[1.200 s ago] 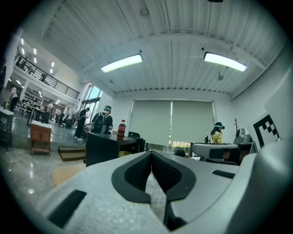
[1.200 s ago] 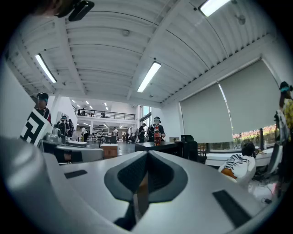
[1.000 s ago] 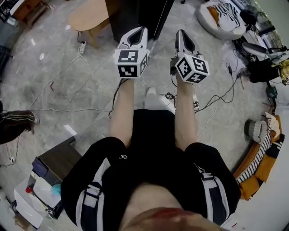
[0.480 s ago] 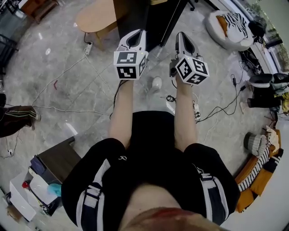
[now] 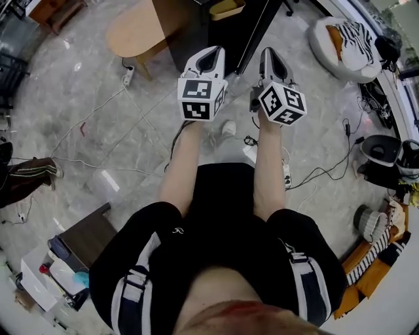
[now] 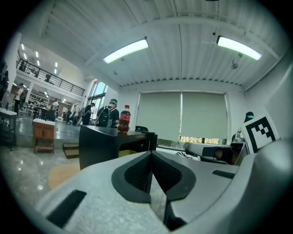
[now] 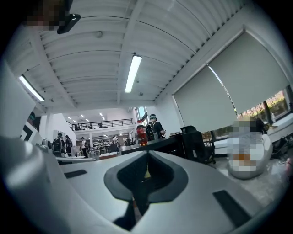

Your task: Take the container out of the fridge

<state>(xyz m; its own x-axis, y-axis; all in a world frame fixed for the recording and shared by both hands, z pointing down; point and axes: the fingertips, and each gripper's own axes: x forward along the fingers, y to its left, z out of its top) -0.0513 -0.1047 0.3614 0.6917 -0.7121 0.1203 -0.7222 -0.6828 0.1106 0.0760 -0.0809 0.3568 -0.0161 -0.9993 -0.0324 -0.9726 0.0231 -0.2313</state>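
A low black fridge-like cabinet [image 5: 219,33] stands straight ahead on the marble floor, and a yellow container [image 5: 226,8] shows at its top edge. In the left gripper view the cabinet [image 6: 107,144] carries a red soda bottle [image 6: 124,119]. My left gripper [image 5: 209,56] and right gripper [image 5: 268,53] are held side by side at arm's length, pointing at the cabinet and short of it. Both are shut with nothing between their jaws, as the left gripper [image 6: 151,153] and right gripper [image 7: 147,153] show in their own views.
A round wooden table [image 5: 134,29] stands left of the cabinet. Cables and a power strip [image 5: 284,171] cross the floor below my arms. A striped beanbag [image 5: 350,39] lies far right, and a small dark cabinet [image 5: 82,239] sits near left.
The person has stepped forward: the black cabinet and wooden table have come nearer and the yellow container has come into sight. Both grippers stay shut and side by side.
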